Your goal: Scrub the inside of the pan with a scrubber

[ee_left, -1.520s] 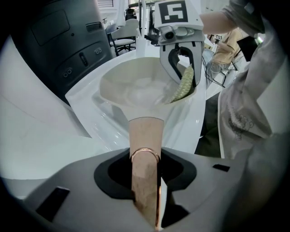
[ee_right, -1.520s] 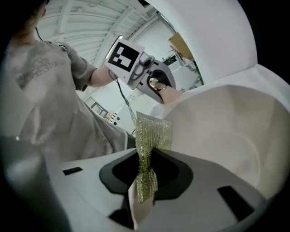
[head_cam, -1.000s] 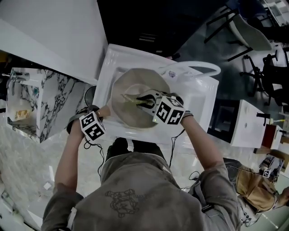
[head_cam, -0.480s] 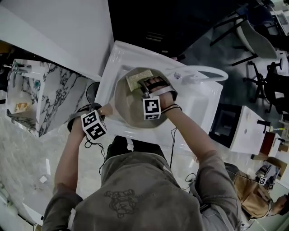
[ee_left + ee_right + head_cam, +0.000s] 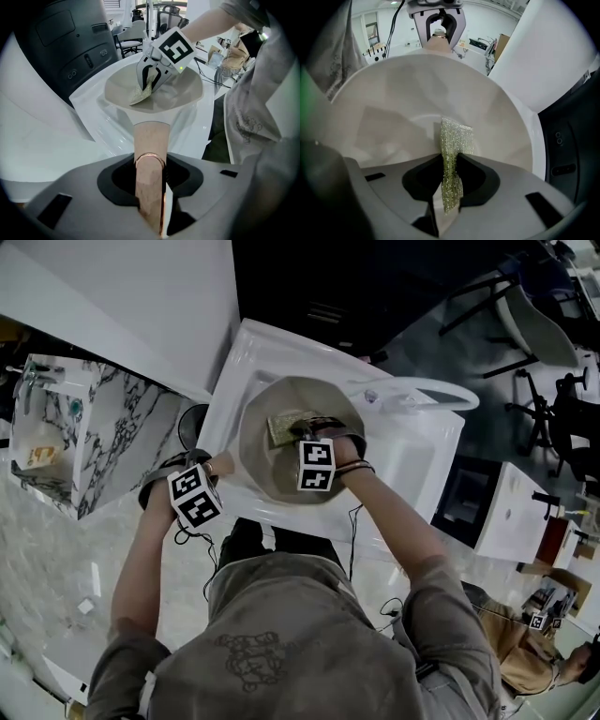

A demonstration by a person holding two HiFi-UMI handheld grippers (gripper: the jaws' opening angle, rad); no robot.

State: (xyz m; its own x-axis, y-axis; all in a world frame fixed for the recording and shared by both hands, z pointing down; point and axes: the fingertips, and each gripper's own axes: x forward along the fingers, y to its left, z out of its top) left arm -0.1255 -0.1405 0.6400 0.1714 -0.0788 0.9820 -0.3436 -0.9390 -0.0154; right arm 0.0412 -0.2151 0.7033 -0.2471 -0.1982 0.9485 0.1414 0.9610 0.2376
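The left gripper [image 5: 150, 197] is clamping its jaws, partly closed, on the handle [image 5: 150, 140]. The right gripper [image 5: 449, 185] is pinching the scrubber [image 5: 454, 136] tight, touching it inside the pan [image 5: 267, 470], which is sitting in the sink [image 5: 417, 460] at frame centre.

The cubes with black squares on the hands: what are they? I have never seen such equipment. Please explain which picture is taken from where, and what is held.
There is no robot here. A person holds a two-jaw gripper in each hand, and each cube is simply a part of its gripper. The head view comes from a camera on the person's head, looking steeply down. The two gripper views come from cameras that ride on the grippers and look along their jaws. A pan lies over a white sink. The left gripper is shut on the pan's handle and steadies it. The right gripper is shut on a scrubber, held inside the pan.
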